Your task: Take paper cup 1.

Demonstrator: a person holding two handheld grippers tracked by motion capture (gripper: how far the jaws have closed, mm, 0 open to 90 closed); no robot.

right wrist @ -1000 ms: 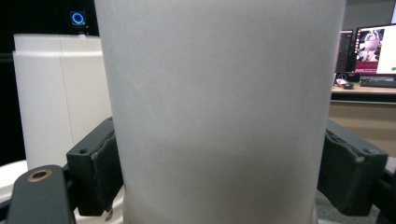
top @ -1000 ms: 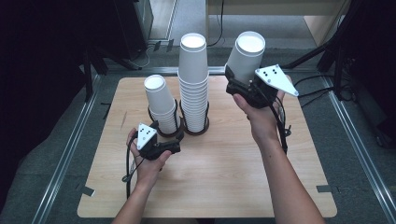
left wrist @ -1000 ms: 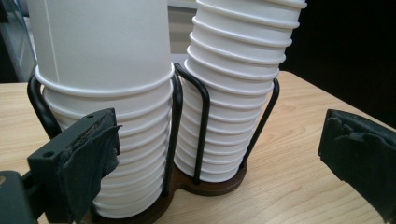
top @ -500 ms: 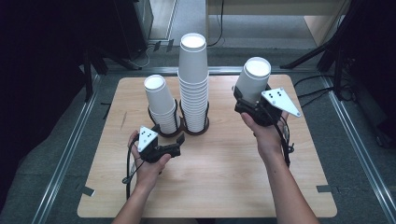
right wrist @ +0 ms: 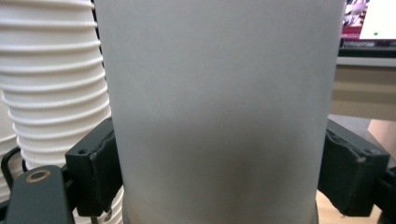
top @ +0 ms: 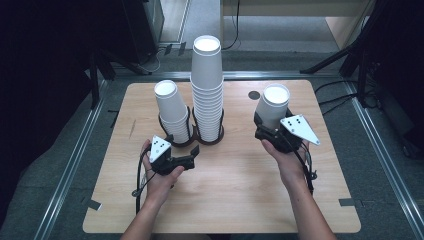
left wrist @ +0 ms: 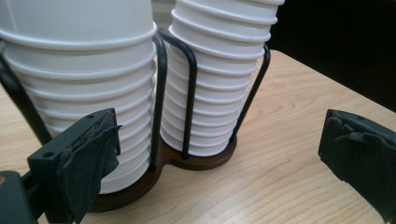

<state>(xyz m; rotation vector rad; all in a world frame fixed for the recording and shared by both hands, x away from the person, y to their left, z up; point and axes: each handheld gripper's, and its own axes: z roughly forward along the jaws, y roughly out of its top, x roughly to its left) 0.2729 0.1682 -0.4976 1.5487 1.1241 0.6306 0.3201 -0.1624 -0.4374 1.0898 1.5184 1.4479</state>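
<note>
A: What is threatening to go wrong?

B: The right gripper [top: 270, 131] is clamping one cup [top: 272, 106] at the table's [top: 240, 200] right side; too hard a squeeze is risking a crushed paper wall (it looks thin), or a tip on release.

A: Counts?

B: Two stacks [top: 207, 90] are sitting in one rack [left wrist: 187, 161], plus the held cup. The left gripper [top: 192, 156] is gaping wide, empty, beside the rack.

In the right gripper view the held cup [right wrist: 219, 107] is cut off at twelve and six o'clock, hiding its rim and base. Behind it, at nine o'clock, the cup stack [right wrist: 51, 93] is partly covered; possibly the taller one.
</note>
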